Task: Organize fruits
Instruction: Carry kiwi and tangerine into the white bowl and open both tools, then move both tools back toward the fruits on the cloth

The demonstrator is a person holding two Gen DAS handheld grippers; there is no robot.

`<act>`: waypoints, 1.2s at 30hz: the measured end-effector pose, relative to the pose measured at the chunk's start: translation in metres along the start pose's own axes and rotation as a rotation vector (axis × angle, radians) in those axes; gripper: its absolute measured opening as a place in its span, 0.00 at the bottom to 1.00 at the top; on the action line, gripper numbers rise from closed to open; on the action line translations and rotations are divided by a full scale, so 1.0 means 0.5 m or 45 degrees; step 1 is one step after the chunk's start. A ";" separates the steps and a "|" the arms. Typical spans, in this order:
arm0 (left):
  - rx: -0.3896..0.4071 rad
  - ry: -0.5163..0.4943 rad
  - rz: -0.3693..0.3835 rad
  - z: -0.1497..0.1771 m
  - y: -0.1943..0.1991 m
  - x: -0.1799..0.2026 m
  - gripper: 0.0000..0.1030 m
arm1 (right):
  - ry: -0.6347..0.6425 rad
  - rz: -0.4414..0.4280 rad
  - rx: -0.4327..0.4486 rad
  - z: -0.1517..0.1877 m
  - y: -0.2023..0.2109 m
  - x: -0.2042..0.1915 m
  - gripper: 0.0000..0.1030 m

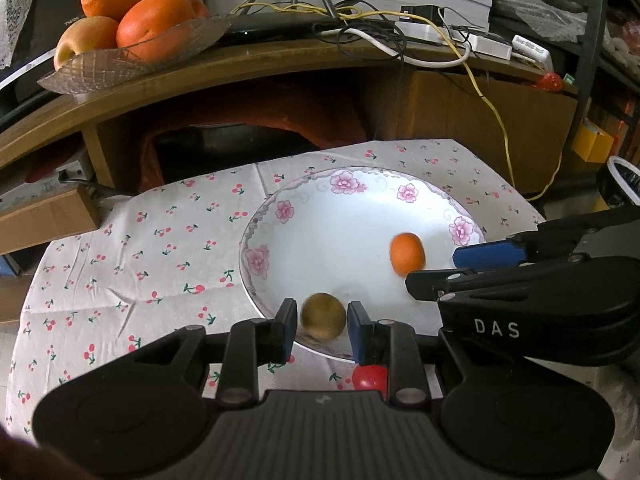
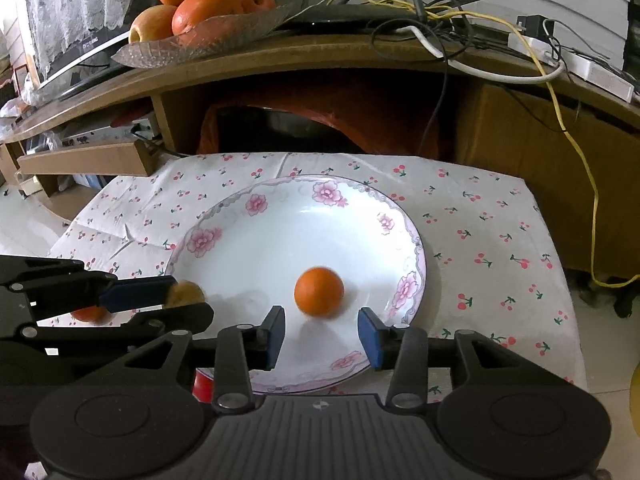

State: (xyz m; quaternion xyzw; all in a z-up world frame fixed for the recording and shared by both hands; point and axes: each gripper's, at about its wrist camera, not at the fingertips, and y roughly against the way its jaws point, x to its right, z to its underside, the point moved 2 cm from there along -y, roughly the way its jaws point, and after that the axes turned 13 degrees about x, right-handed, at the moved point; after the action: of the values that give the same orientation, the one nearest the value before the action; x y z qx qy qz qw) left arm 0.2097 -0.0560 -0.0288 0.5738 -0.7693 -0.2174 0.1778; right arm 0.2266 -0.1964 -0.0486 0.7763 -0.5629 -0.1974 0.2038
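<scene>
"DAS" stands on the right gripper (image 1: 460, 268).

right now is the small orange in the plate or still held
In the plate. The small orange sits on the white plate, ahead of the right gripper, whose fingers stand apart and clear of it.

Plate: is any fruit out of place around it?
Yes. A red fruit lies on the cloth just outside the near rim of the plate, partly hidden by the left gripper, while the orange is inside the plate. Nothing looks spilled or broken.
</scene>
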 end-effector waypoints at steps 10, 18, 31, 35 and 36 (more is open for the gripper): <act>0.011 0.012 -0.021 -0.003 0.010 -0.007 0.34 | -0.005 0.004 0.053 -0.011 0.018 0.002 0.42; 0.036 0.030 -0.031 -0.006 0.037 -0.017 0.35 | -0.002 -0.011 0.071 -0.008 0.049 -0.001 0.43; 0.019 0.046 -0.017 0.020 0.091 -0.041 0.35 | 0.036 -0.093 0.050 0.013 0.089 -0.042 0.43; 0.007 0.047 -0.012 0.033 0.106 -0.055 0.35 | 0.044 -0.121 0.030 0.022 0.094 -0.055 0.43; 0.007 0.046 -0.010 0.037 0.111 -0.058 0.35 | 0.047 -0.130 0.026 0.026 0.096 -0.058 0.43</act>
State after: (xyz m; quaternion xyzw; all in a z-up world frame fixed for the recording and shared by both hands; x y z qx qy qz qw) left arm 0.1636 -0.0119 -0.0151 0.5811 -0.7643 -0.2056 0.1893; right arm 0.1732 -0.1834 -0.0313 0.8096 -0.5207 -0.1875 0.1959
